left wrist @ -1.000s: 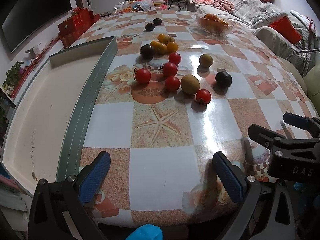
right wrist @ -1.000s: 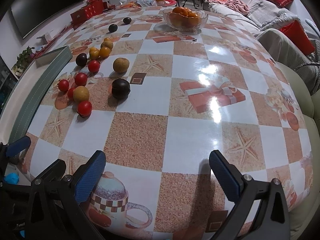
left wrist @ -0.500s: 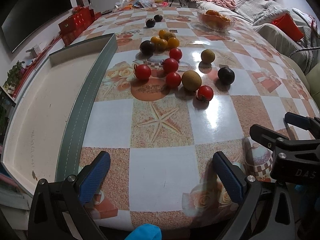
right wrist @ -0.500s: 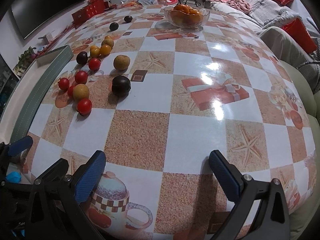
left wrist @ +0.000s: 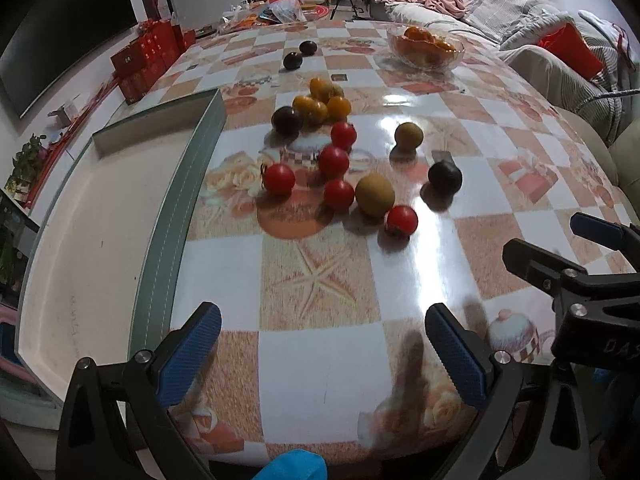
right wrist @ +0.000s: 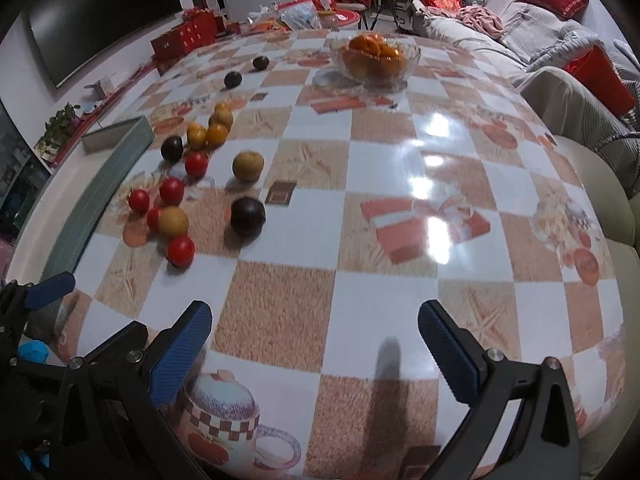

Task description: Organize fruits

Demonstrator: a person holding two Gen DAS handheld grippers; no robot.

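Loose fruit lies on the checked tablecloth (left wrist: 320, 352): several red tomatoes (left wrist: 279, 178) (right wrist: 180, 251), two brown round fruits (left wrist: 375, 194) (right wrist: 248, 165), dark plums (left wrist: 444, 176) (right wrist: 247, 211) and a cluster of small orange fruits (left wrist: 320, 106) (right wrist: 212, 131). My left gripper (left wrist: 320, 356) hovers open over the table's near edge, well short of the fruit, with nothing between its fingers. My right gripper (right wrist: 314, 354) is also open and empty, to the right of the left one. Its black frame (left wrist: 576, 292) shows at the right of the left wrist view.
A big cream tray (left wrist: 96, 216) with a grey-green rim lies at the table's left side. A glass bowl (right wrist: 408, 54) of oranges stands at the far end. Two more dark plums (left wrist: 300, 54) lie beyond the cluster. A sofa (right wrist: 560, 92) runs along the right.
Both grippers have moved forward over the table toward the fruit, so it looks closer. Both stay open. No fruit has moved.
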